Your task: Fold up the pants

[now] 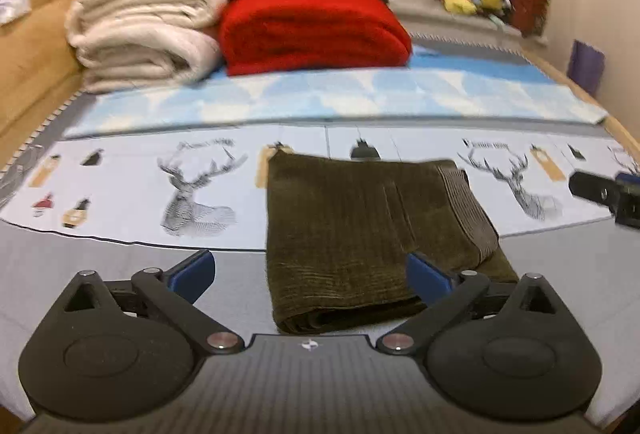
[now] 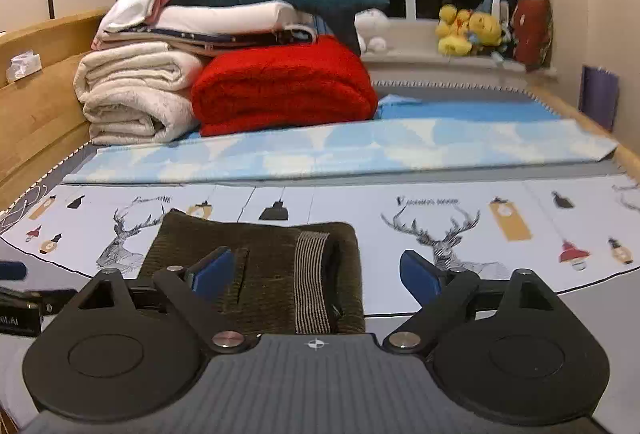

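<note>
Two hand-held grippers are seen, each from its own wrist camera. The left gripper [image 1: 310, 274] is spread wide, with nothing pinched between its blue pads [image 1: 192, 272]. The right gripper [image 2: 316, 272] is likewise spread wide and holds nothing; its pads are raised clear of the cloth.

The pants [image 1: 360, 230], dark olive corduroy, are found folded into a compact rectangle and laid flat on the bed sheet [image 1: 140, 169], which is printed with deer heads and lamps. A striped lining band [image 2: 312, 282] is exposed near the right side of the bundle. In the left view the bundle lies just ahead of the fingers, slightly to the right; in the right view it lies slightly to the left.

Beyond the pants, a light blue patterned cloth [image 2: 360, 149] is spread across the bed. Behind it, a red blanket [image 2: 284, 85] and cream blankets [image 2: 132, 97] are stacked against the wooden bed frame [image 2: 36, 101]. Yellow soft toys [image 2: 468, 27] are noted on the window sill.
</note>
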The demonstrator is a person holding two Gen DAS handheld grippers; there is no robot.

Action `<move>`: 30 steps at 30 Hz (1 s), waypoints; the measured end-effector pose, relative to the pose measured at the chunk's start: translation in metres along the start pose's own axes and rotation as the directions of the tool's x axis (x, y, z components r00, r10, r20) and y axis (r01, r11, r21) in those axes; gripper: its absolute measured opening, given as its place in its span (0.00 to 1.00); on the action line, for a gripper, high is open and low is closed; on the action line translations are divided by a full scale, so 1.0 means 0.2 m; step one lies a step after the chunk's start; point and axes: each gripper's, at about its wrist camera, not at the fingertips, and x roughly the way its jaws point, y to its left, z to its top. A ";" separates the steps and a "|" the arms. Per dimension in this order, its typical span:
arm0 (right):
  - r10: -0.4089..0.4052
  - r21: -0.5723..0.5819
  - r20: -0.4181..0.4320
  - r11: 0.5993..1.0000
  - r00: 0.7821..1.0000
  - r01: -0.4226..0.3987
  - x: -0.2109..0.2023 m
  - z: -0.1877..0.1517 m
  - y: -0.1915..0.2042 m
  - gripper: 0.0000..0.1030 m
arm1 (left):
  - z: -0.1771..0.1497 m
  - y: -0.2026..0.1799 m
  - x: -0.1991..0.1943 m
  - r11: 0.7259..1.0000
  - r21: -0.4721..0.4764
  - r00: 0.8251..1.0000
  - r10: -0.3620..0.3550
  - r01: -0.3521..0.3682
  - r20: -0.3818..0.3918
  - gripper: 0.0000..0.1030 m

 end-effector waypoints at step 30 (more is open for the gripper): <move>0.017 -0.069 -0.202 0.997 0.979 -0.032 0.09 -0.15 0.21 0.90 | -0.12 -0.06 0.17 0.996 -0.094 0.983 -0.013 -0.005 -0.182 0.99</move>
